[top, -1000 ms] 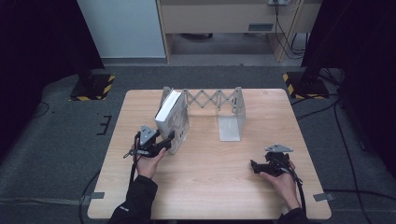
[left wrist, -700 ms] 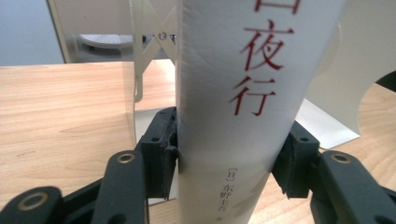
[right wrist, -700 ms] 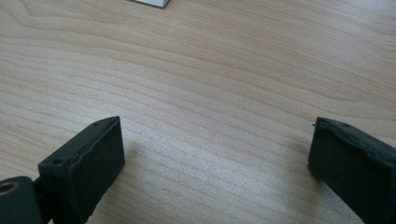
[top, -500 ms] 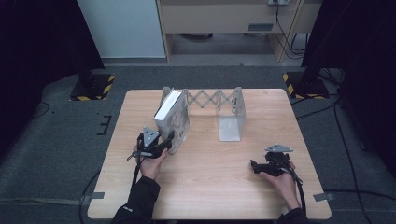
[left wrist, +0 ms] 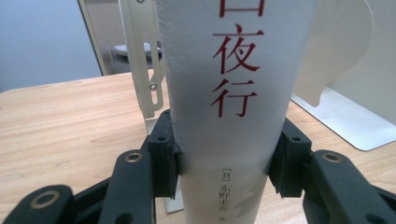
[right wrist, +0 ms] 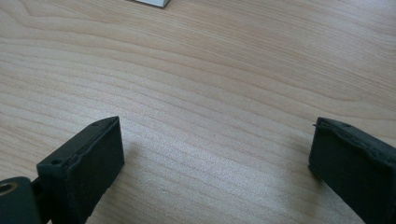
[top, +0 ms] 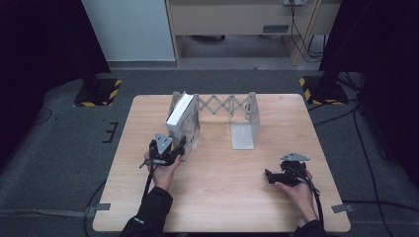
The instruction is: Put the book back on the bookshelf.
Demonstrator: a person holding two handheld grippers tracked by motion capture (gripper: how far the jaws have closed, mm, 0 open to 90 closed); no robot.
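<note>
A thick white book (top: 179,114) with red characters on its spine (left wrist: 224,93) stands upright in the left end of a beige expanding book rack (top: 225,104). My left gripper (top: 182,147) reaches in level from the near side. Its black pads (left wrist: 163,154) press on both sides of the spine low down, so it is shut on the book. My right gripper (top: 269,176) rests low at the table's front right, pointing left. Its jaws stand wide apart (right wrist: 217,154) over bare wood with nothing between them.
The rack's right end plate (top: 244,129) stands with a flat foot toward me, apart from the book. The wooden table (top: 222,197) has dark carpet around it. Yellow-and-black stand bases (top: 321,89) sit on the floor beyond the far corners.
The left gripper has shifted only slightly at the foot of the book. The right hand and the rack have not moved.
</note>
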